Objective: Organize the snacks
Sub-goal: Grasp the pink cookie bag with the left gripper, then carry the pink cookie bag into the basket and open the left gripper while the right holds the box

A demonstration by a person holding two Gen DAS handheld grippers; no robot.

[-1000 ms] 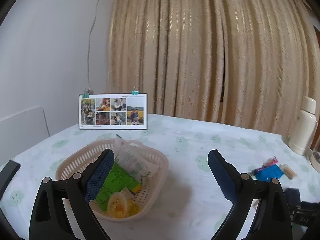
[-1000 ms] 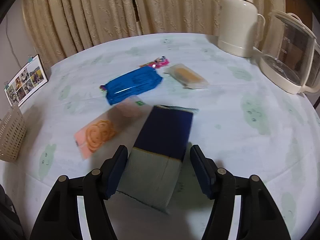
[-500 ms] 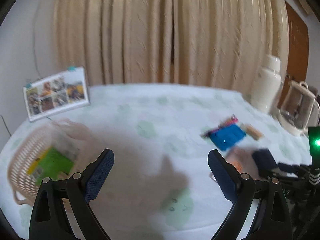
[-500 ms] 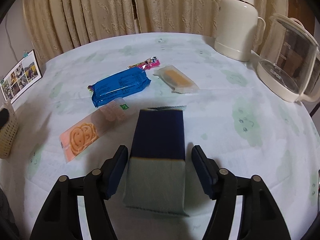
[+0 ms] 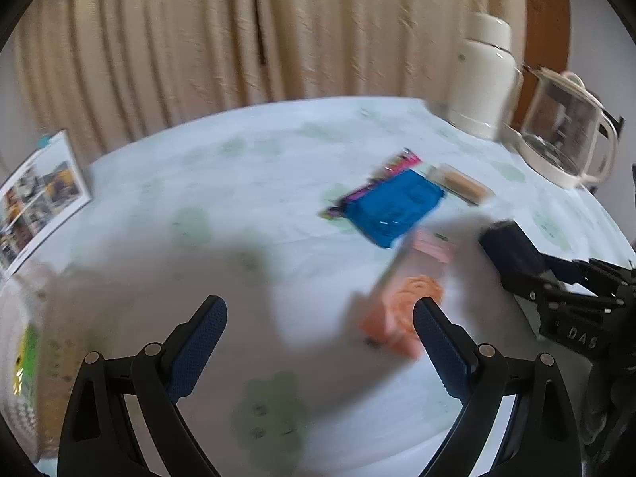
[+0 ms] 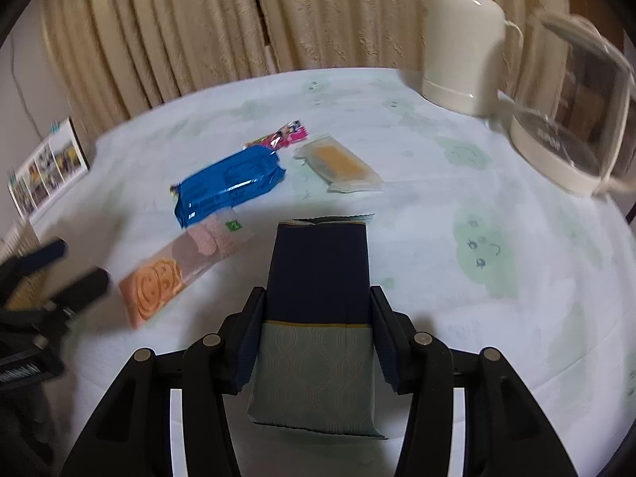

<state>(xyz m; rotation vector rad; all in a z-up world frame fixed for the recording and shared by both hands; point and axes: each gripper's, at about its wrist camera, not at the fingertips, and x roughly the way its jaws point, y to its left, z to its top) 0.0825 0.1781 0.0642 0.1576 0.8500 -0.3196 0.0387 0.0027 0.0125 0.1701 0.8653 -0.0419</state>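
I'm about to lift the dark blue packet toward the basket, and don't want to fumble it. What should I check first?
1. Right gripper closed on the navy and grey snack packet: ok, both pads press its sides.
2. Grip firm enough to lift: cannot tell.
3. Left gripper free: ok, jaws wide open with nothing between them.
4. Left gripper out of the way: not ok, it hangs by the orange cookie packet, close to the right gripper.
5. Basket in reach: cannot tell, only its blurred edge shows.
6. Blue wrapped packet apart from the held one: ok.
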